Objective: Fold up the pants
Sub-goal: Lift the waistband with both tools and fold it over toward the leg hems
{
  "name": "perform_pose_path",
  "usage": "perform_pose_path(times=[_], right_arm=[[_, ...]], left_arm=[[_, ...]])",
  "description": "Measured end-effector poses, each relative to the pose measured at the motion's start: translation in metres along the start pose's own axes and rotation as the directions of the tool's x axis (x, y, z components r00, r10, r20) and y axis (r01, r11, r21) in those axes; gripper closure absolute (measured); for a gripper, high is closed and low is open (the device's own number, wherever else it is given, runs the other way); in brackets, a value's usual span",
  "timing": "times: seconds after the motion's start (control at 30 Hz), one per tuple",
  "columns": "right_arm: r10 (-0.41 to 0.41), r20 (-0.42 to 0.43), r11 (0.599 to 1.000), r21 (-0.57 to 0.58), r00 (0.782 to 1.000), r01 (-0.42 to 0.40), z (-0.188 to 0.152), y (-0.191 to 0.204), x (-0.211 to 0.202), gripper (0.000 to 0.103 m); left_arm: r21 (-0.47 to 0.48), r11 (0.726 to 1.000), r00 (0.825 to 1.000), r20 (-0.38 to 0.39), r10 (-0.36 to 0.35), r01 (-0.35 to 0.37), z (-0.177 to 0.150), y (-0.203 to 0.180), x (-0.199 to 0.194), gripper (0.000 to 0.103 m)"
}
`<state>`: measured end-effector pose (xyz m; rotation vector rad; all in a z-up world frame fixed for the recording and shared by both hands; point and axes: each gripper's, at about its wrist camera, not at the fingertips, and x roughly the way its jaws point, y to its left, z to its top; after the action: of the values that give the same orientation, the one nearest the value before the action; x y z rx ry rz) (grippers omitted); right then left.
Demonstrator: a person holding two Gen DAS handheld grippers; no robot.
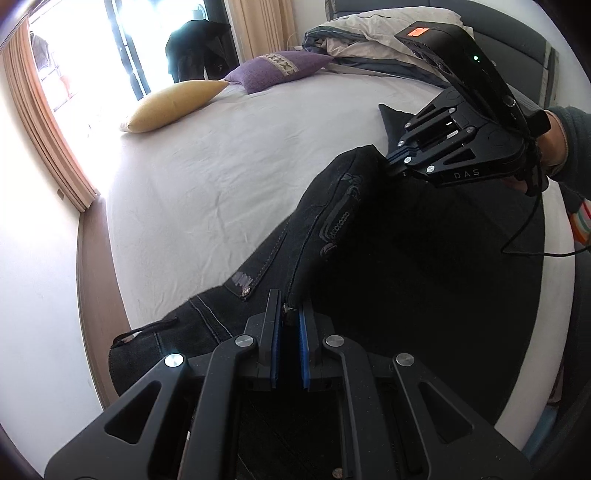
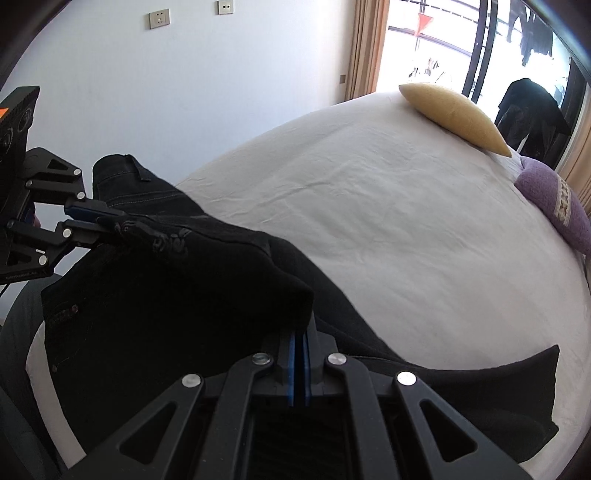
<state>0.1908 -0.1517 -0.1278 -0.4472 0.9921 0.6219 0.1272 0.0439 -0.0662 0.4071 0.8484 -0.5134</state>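
Black denim fills the space closest to me: the pants (image 1: 332, 236) lie on the bed (image 1: 207, 173), and I hold them lifted along one edge with both tools. My left hand-held gripper (image 1: 289, 314) is closed on the cloth near the waist, where a small metal rivet sits between the blue pads (image 1: 276, 339). In the right wrist view, my right hand-held gripper (image 2: 298, 341) is also closed, its blue pads pressed together on a folded corner of the fabric that hangs over the fingertips.

The pants are very dark, with pale stitching along the seams and a pocket edge. Beside the waist I see a belt loop (image 1: 144, 330), and on the raised part there is embroidery in dark thread (image 1: 341, 218). Between the two grippers the lifted edge makes a ridge, and under it the rest of the fabric lies flat on the sheet. One pointed end of a leg (image 2: 532, 365) stretches out over the bed to the right.

Further away the sheet is light grey and a little wrinkled. A yellow pillow (image 1: 173, 105) lies near the far edge, with a purple cushion (image 1: 277, 70) just beside it and a bundled duvet (image 1: 373, 33) behind. Beyond them are beige curtains (image 1: 44, 122) and a bright window (image 1: 92, 51).
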Motion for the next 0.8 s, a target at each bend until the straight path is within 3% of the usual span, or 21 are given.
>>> perform_pose_path(times=[0.23,0.47,0.6,0.8], right_arm=[[0.024,-0.015,1.000,0.008,1.000,-0.024,-0.047,0.037,-0.021,0.099],[-0.056,-0.045,0.993,-0.103,0.997,0.051,-0.089,0.081,-0.044,0.099],[-0.137,-0.075,0.972,-0.204,0.988,0.119,-0.112,0.112,-0.044,0.099],[-0.144,-0.084,0.975,-0.184,0.986,0.127,-0.138,0.132,-0.046,0.099]], left_arm=[[0.099,0.995,0.998,-0.055,-0.011,0.016,-0.047,-0.045,-0.014,0.096],[0.178,0.983,0.997,-0.080,-0.023,0.037,-0.085,-0.066,-0.026,0.096],[0.298,0.954,0.994,-0.111,-0.003,0.036,-0.105,-0.092,-0.027,0.096],[0.323,0.942,0.990,-0.132,-0.046,0.087,-0.121,-0.102,-0.035,0.096]])
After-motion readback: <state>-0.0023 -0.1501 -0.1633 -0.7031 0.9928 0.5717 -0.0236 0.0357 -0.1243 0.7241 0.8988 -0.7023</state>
